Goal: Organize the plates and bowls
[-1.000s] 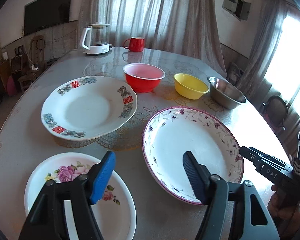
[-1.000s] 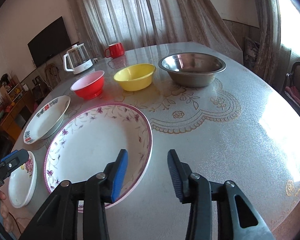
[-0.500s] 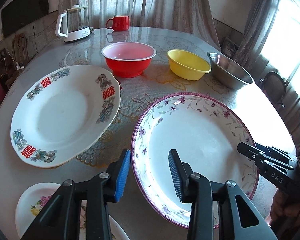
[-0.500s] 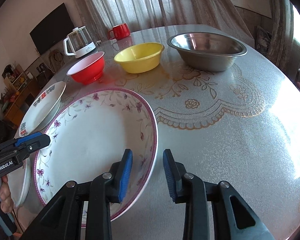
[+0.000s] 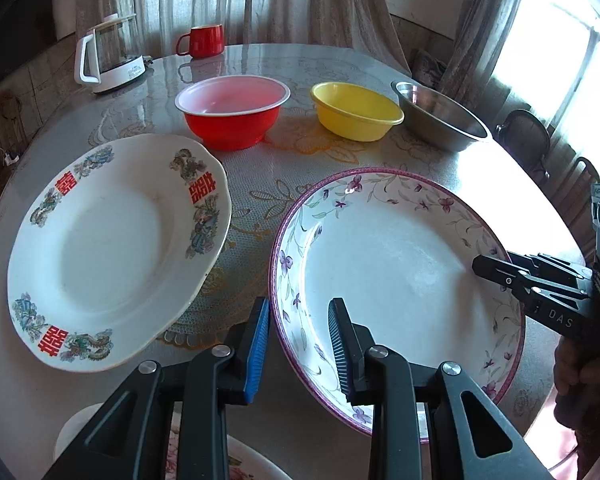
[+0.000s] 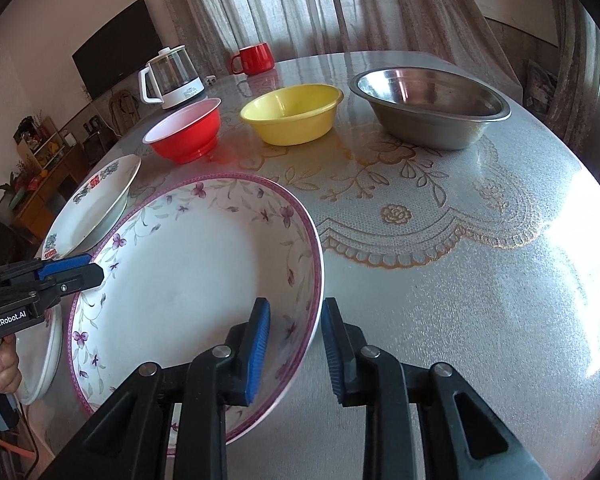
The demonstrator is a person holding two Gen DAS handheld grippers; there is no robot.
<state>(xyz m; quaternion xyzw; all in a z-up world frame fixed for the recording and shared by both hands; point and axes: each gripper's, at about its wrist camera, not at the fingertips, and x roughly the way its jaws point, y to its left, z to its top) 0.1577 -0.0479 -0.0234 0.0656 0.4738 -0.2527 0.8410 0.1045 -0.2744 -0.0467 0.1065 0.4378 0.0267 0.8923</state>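
A large plate with a purple floral rim (image 5: 396,264) lies on the table; it also shows in the right wrist view (image 6: 196,272). My left gripper (image 5: 298,332) is open and straddles its left rim. My right gripper (image 6: 294,332) is open and straddles its right rim. A white plate with red characters (image 5: 112,240) lies to the left, also seen in the right wrist view (image 6: 96,204). A small flowered plate (image 5: 236,464) is under the left gripper. A red bowl (image 5: 232,116), a yellow bowl (image 5: 356,114) and a steel bowl (image 5: 440,120) stand in a row behind.
A glass kettle (image 5: 110,56) and a red mug (image 5: 204,42) stand at the far side of the round table (image 6: 480,264). Chairs (image 5: 528,136) stand by the window at the right. A television (image 6: 116,48) hangs on the wall at the left.
Both grippers have moved in onto the floral plate's opposite rims. The left jaws have narrowed from wide open, and the small flowered plate has slid out of view beneath them.
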